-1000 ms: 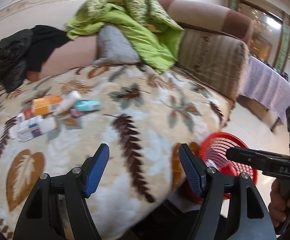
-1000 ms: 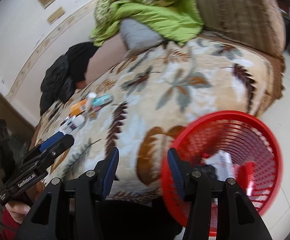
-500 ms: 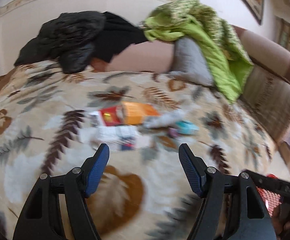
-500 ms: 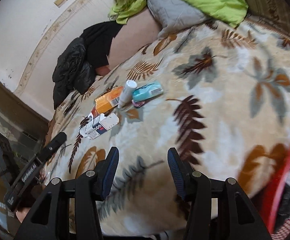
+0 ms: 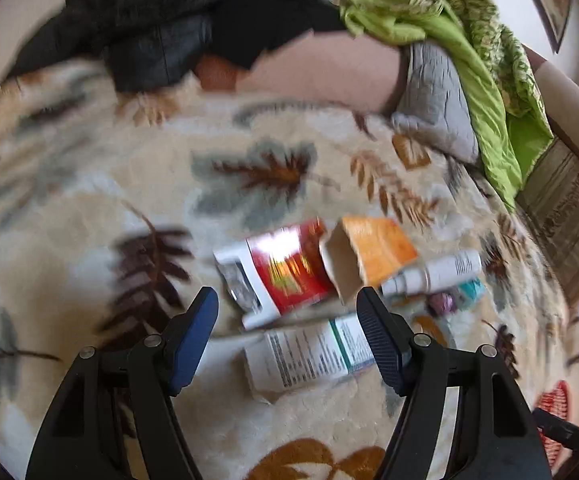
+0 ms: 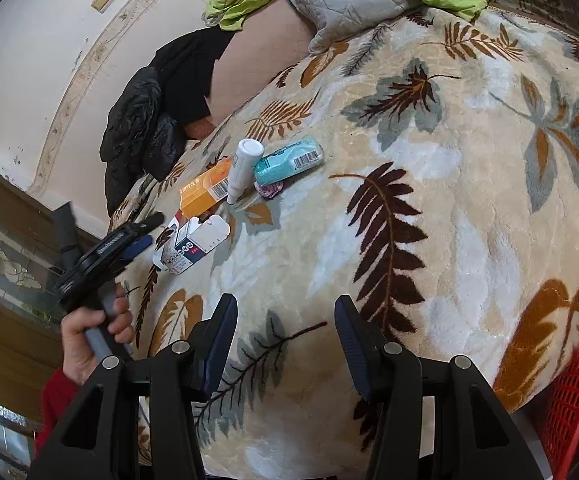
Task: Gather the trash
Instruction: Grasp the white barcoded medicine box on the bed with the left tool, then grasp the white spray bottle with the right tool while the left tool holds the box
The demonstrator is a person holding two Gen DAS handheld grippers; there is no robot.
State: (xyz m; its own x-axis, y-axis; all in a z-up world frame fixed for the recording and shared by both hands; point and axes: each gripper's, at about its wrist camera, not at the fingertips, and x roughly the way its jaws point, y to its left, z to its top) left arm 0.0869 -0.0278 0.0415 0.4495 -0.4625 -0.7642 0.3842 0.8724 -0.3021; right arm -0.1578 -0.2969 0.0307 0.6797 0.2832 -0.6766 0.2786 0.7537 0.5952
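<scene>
Trash lies in a cluster on the leaf-patterned blanket: a white box nearest, a red and white box, an open orange box, a white bottle and a teal packet. My left gripper is open, just above the white box and red box. In the right wrist view the left gripper hovers by the white box, with the orange box, white bottle and teal packet beyond. My right gripper is open and empty above bare blanket.
A red basket stands at the sofa's edge on the right; it also shows in the left wrist view. A black jacket, a grey cushion and a green cloth lie against the sofa back.
My left gripper has swung left from the basket and closed in on the trash cluster. My right gripper has turned away from the basket over the blanket. Both stay open.
</scene>
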